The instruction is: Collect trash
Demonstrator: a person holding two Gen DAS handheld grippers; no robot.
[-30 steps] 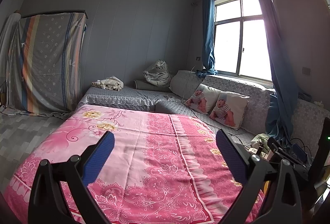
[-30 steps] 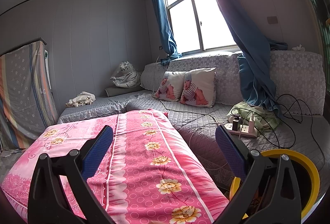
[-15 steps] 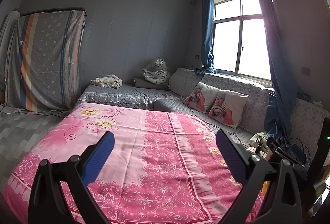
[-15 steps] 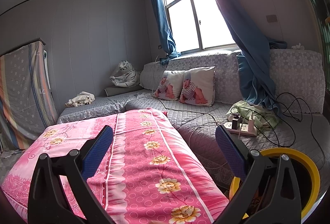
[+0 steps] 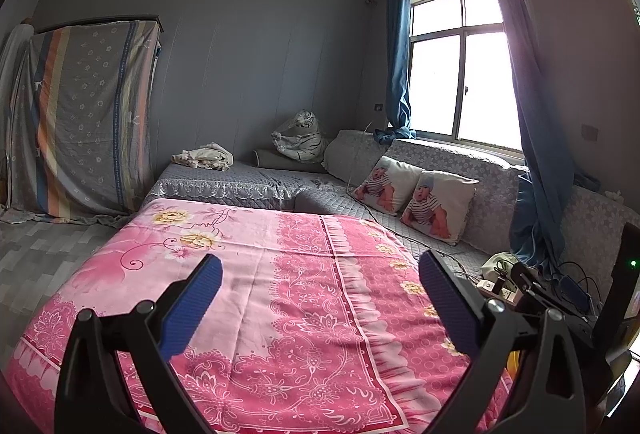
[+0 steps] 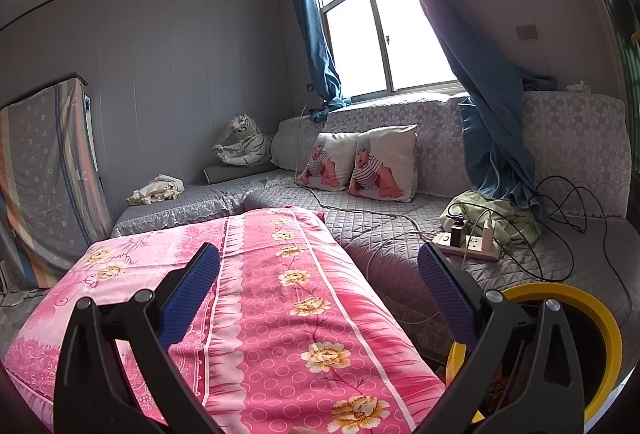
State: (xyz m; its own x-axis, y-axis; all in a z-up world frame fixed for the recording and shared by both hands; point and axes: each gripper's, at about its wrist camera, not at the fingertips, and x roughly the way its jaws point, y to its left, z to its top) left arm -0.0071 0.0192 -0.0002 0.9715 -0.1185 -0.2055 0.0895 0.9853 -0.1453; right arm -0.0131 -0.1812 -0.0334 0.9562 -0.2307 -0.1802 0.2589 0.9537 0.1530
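Trash is hard to pick out from where I stand: the nearest candidate is the yellow-rimmed bin [image 6: 600,338] at the lower right of the right wrist view, low beside the pink floral cloth [image 6: 280,298]; its dark inside shows nothing I can identify. The right gripper [image 6: 319,288] hangs above the edge of that cloth, its blue-padded fingers [image 6: 192,290] spread wide and holding nothing. The left gripper [image 5: 320,294] is likewise wide apart and empty, poised over the same pink floral cloth [image 5: 280,274].

Beyond the cloth runs a grey quilted sofa [image 6: 400,234] along the window wall, with two baby-print cushions [image 6: 360,164] leaning on its back. A white power strip [image 6: 468,248] with plugged-in chargers lies on the seat (cables loop away behind it), touching a crumpled green cloth [image 6: 492,210]. A toy tiger [image 5: 298,140] sits in the far corner, near a crumpled pale cloth [image 5: 204,156]. Blue curtains [image 6: 480,82] hang at the window.
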